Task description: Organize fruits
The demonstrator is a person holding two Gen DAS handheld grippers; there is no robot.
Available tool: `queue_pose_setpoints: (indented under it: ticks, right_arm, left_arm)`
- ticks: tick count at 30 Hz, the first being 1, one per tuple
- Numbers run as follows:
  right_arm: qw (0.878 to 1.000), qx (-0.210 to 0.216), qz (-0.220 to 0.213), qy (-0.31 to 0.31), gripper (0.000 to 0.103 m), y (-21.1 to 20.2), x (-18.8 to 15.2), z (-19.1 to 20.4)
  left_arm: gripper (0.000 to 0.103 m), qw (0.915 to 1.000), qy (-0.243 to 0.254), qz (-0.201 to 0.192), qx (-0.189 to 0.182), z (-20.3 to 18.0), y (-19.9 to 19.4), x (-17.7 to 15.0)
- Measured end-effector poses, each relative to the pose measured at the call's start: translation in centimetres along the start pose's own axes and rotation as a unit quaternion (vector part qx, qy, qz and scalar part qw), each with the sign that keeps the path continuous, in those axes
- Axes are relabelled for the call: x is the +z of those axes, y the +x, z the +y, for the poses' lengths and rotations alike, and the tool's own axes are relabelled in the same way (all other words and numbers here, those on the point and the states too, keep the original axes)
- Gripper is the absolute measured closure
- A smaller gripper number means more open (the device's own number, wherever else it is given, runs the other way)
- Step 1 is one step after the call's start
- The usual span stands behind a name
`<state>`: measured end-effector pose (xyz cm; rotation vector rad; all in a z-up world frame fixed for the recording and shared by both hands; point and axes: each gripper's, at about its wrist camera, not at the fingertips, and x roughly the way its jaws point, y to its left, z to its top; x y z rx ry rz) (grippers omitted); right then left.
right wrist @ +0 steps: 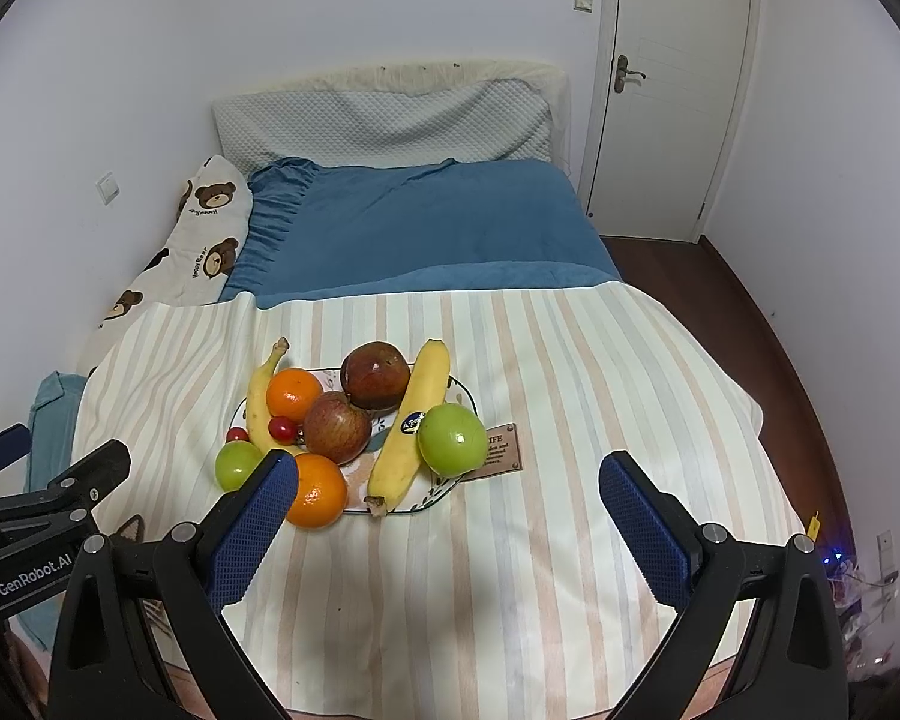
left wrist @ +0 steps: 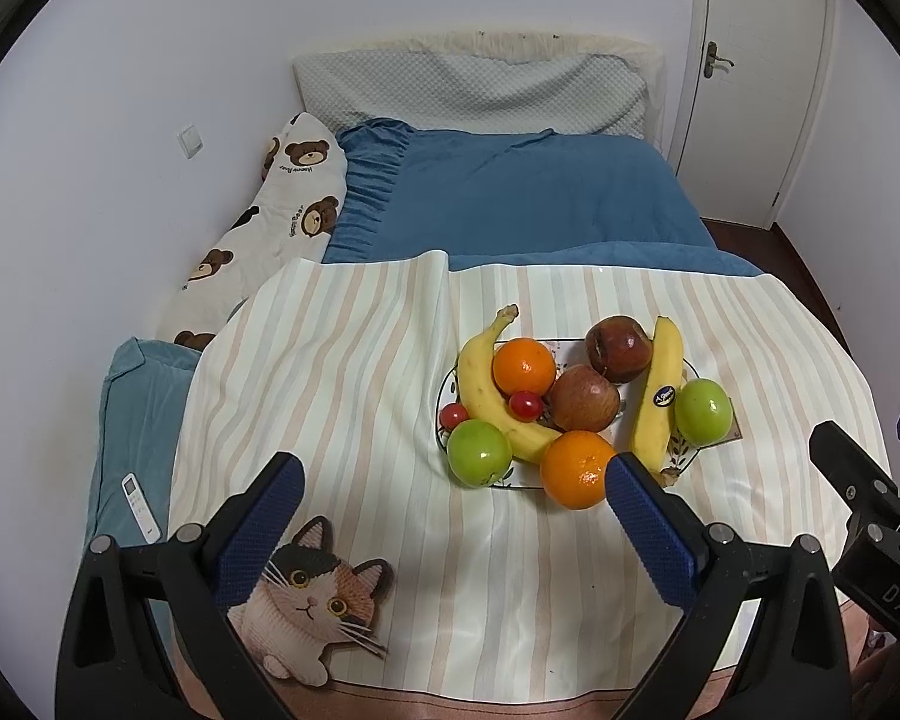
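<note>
A white patterned plate (left wrist: 444, 387) (right wrist: 450, 483) on the striped cloth carries two bananas (left wrist: 485, 387) (left wrist: 659, 402), two oranges (left wrist: 523, 365) (left wrist: 573, 469), two reddish apples (left wrist: 585, 399) (left wrist: 619, 348), two green apples (left wrist: 479, 451) (left wrist: 702, 411) and two cherry tomatoes (left wrist: 525, 405) (left wrist: 453, 415). In the right wrist view the fruit pile includes the stickered banana (right wrist: 408, 426) and a green apple (right wrist: 453, 439). My left gripper (left wrist: 453, 489) is open, just in front of the plate. My right gripper (right wrist: 447, 483) is open too, its left finger overlapping the near orange (right wrist: 318, 489).
The striped cloth (left wrist: 342, 396) with a cat picture (left wrist: 312, 594) covers the near end of a bed with a blue blanket (left wrist: 528, 198). A bear-print pillow (left wrist: 276, 210) lies at the left, a remote (left wrist: 141, 507) on a blue cushion. A white door (right wrist: 672, 90) stands at the back right.
</note>
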<state>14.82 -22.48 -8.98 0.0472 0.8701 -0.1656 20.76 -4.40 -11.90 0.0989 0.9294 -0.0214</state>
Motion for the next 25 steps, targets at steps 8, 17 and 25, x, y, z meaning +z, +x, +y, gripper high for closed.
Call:
queue_pose_setpoints:
  ticks: [8,17,25]
  right_arm:
    - [1.000,-0.001,-0.002,0.001,0.001,-0.36,-0.01,0.16]
    - [1.000,-0.001,-0.001,0.002,0.001,-0.33,-0.02,0.15]
    - [1.000,-0.001,-0.002,0.002,0.001,-0.32,-0.03,0.25]
  left_arm:
    - [0.000,1.0000,-0.001,0.000,0.000,-0.03,-0.13,0.02]
    - [0.000,1.0000,0.000,-0.001,0.001,-0.04,-0.11,-0.02]
    - [0.000,1.0000,-0.003,0.000,-0.003,0.08,-0.56,0.27]
